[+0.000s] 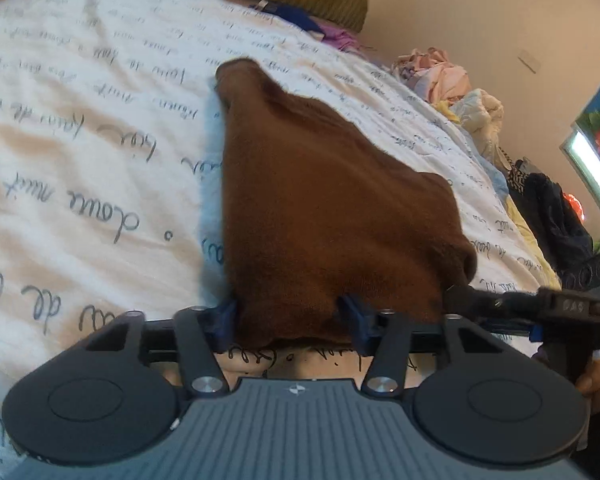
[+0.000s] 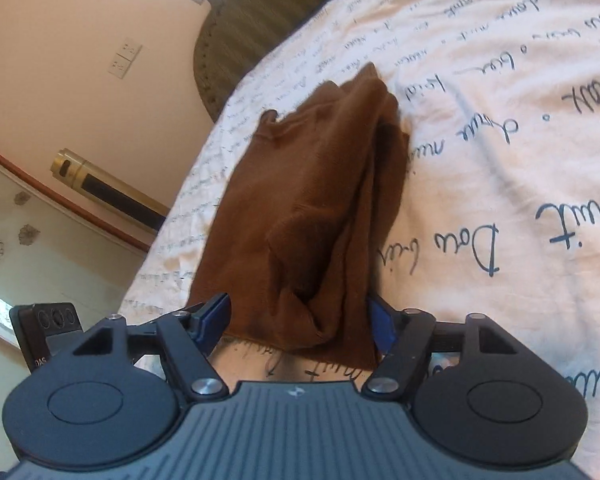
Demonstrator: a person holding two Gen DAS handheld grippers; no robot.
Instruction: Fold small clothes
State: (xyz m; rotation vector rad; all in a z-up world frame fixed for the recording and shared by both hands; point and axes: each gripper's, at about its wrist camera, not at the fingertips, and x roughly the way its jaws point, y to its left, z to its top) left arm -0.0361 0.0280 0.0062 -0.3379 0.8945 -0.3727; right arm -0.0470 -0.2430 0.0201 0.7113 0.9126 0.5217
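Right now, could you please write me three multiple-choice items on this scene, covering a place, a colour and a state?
1. Where does the garment lie?
A. on the script-printed bedspread
B. on a wooden floor
C. in a basket

2. What colour is the garment?
A. white
B. blue
C. brown

3. How do the left gripper and right gripper stand?
A. both shut tight on nothing
B. both spread wide, cloth edge between the fingers
C. both out of view

Answers: 1 A, printed fabric shows all around it; 2 C, plainly brown in both views; 3 B, a wide gap separates the blue pads.

Cloth and plastic surfaces.
Matt, fuzzy brown garment (image 1: 324,216) on soft printed cotton bedsheet (image 1: 100,120); matt black plastic left gripper (image 1: 290,320).
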